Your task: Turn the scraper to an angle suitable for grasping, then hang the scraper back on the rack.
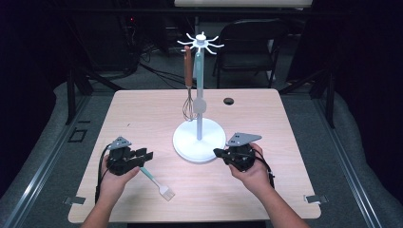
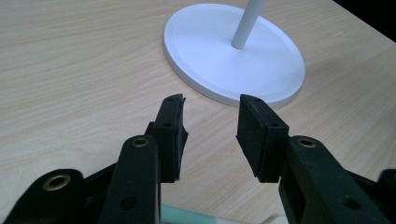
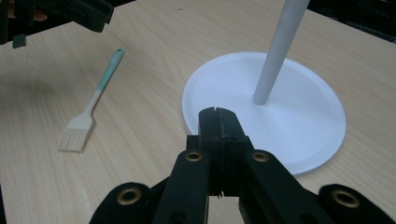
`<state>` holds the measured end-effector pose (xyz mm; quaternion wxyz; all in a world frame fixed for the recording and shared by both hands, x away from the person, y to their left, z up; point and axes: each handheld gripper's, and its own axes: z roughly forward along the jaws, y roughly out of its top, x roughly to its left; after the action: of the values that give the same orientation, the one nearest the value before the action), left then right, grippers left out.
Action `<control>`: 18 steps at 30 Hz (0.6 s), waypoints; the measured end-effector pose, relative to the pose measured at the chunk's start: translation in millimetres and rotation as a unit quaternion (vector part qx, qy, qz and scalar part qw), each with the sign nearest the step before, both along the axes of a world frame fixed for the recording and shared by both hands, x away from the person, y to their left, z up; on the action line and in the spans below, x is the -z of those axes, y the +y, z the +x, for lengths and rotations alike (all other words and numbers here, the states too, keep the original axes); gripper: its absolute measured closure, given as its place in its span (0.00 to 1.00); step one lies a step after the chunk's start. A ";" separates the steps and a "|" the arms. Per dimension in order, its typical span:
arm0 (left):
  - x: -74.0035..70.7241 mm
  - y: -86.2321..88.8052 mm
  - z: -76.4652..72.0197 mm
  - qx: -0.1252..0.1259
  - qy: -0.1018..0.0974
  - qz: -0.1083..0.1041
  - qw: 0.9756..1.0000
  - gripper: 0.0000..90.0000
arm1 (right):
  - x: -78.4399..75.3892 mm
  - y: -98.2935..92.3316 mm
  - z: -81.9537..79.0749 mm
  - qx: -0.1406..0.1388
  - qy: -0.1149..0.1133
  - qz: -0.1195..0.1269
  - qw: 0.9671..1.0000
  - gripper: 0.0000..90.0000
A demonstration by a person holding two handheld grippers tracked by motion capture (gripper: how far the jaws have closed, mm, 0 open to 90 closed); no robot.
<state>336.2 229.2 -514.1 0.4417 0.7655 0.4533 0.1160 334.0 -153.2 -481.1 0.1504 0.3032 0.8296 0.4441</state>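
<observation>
Brush [image 1: 157, 182] looks light and stiff, so we aim our open left fingers [image 2: 170, 135] at its teal handle, right fingers [image 3: 219, 140] closed and empty.

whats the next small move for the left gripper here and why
Probably lower the left gripper a little and bring its open jaws around the teal handle of the pastry brush. The brush lies flat on the table with its handle end just under that gripper, nothing is between the jaws, and the right gripper is shut, empty, beside the rack's white base.
</observation>
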 end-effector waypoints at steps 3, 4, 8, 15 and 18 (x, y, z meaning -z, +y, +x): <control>3.3 -2.7 -0.2 0.003 0.005 0.005 1.000 0.68 | -7.4 1.2 1.2 -0.003 -0.007 0.002 1.000 1.00; 3.7 -3.7 -0.3 0.003 0.005 0.008 1.000 0.68 | -10.0 1.4 1.9 -0.005 -0.010 0.003 1.000 1.00; 5.6 -5.9 0.7 0.010 0.014 -0.003 1.000 0.67 | -20.6 1.9 6.1 -0.008 -0.015 0.011 1.000 1.00; 6.7 -8.3 0.5 0.012 0.017 -0.003 1.000 0.67 | -44.7 1.6 17.2 -0.016 -0.021 0.033 0.999 1.00; 6.3 -8.5 0.0 0.011 0.016 -0.002 1.000 0.67 | -56.0 1.9 20.4 -0.023 -0.023 0.037 0.999 1.00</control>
<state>336.3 220.7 -520.4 0.4376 0.7711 0.4519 0.0981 354.4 -151.2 -425.1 0.1473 0.2790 0.8158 0.4847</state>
